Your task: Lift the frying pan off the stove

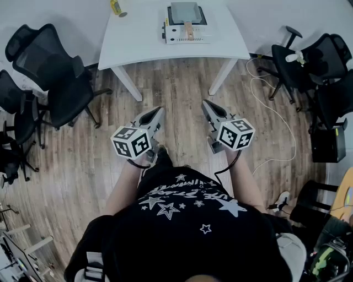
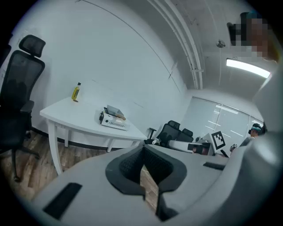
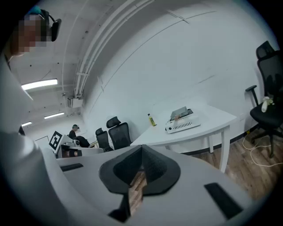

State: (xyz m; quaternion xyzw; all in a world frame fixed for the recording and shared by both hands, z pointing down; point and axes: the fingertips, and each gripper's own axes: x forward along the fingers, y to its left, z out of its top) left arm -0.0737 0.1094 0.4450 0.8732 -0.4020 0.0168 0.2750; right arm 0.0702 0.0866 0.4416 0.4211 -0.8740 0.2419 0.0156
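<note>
One frying pan (image 1: 185,11), distant, indistinct

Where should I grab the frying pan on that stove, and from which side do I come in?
Take the frying pan by its wooden handle. It sticks out over the stove's front, towards you, so come in from the table's near edge and close the jaws across the handle's sides. The right gripper, shut now, must open first.
</note>
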